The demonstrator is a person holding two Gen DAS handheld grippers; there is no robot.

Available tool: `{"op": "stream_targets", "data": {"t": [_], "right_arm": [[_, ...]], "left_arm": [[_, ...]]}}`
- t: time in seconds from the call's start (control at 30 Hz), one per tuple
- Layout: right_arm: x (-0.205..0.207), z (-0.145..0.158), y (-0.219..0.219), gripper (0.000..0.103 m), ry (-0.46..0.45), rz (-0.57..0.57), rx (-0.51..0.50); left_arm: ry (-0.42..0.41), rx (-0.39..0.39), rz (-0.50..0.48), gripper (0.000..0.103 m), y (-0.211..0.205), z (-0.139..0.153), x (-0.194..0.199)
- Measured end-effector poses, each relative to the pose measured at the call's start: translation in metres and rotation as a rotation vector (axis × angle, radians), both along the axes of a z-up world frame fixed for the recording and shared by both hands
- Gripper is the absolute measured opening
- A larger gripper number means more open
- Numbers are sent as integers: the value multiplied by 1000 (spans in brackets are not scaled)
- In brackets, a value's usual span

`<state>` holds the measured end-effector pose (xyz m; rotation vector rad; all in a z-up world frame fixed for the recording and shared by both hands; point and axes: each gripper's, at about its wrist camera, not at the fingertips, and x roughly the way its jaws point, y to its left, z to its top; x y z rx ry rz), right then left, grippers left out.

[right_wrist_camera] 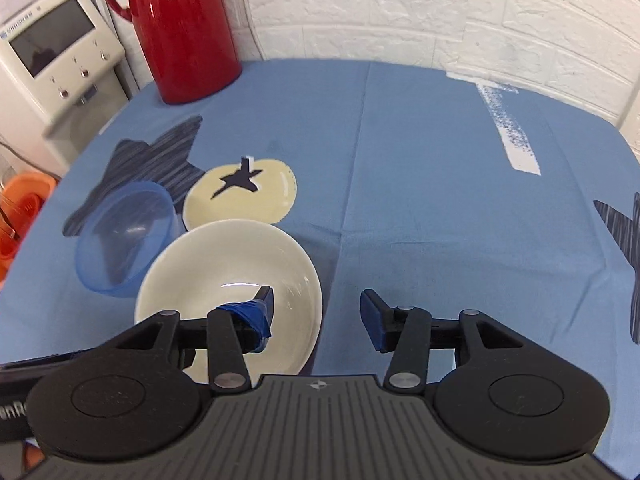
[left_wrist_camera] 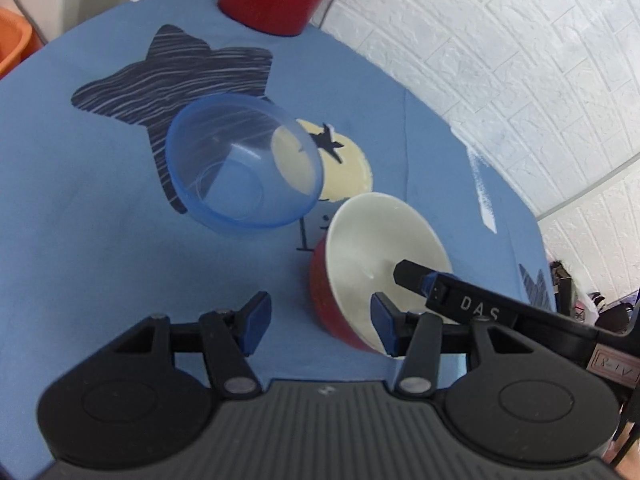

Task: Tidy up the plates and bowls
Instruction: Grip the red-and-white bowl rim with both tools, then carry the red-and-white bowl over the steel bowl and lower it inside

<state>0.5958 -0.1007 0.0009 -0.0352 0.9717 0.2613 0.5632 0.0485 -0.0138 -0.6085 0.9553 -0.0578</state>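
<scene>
A bowl, red outside and white inside [left_wrist_camera: 372,248], stands on the blue tablecloth [left_wrist_camera: 80,240]. A clear blue bowl [left_wrist_camera: 244,168] stands just behind it to the left, apart from it. My left gripper [left_wrist_camera: 320,318] is open, and the red bowl's near wall lies between its fingers. In the right wrist view the same white bowl [right_wrist_camera: 228,272] is at lower left, with the blue bowl [right_wrist_camera: 124,240] beside it. My right gripper [right_wrist_camera: 316,306] is open and straddles the bowl's right rim, its left finger [right_wrist_camera: 260,312] over the inside and the other finger outside.
A tall red jug [right_wrist_camera: 180,28] stands at the table's back left, next to a white appliance [right_wrist_camera: 60,48]. An orange container [right_wrist_camera: 24,208] sits off the left edge. A white brick wall [right_wrist_camera: 440,12] runs behind the table. The cloth [right_wrist_camera: 460,220] carries printed stars and a yellow fruit.
</scene>
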Motion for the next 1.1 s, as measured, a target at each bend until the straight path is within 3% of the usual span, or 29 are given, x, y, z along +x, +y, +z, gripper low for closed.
{"op": "stream_targets", "data": {"t": [0.13,0.23,0.27,0.3,0.4,0.63,0.9,1.1], "right_arm": [[3,-5,2,30,-26,19,20],[0,-10,0,13,-21,17,68],[-3,-12,0,10,-12,29,78],[-6,-13,2,7,-1,43,88],[-22,-13,7,6,0,73,63],[-76,1,-7,9,14,63,86],[-190,39,-39,11,-21,39,75],[-271,45,-65,15,-24,-11,38]], "left_arm": [[-1,22,15,52,2,-6,6],[-4,16,-15,32,3,-10,10],[-3,5,-32,16,3,-10,11],[-5,16,-43,14,2,-7,10],[-20,82,-75,13,-6,0,-3],[-22,93,-150,12,-13,17,-56],[-59,129,-279,11,-45,62,-159],[-78,143,-395,11,-76,64,-230]]}}
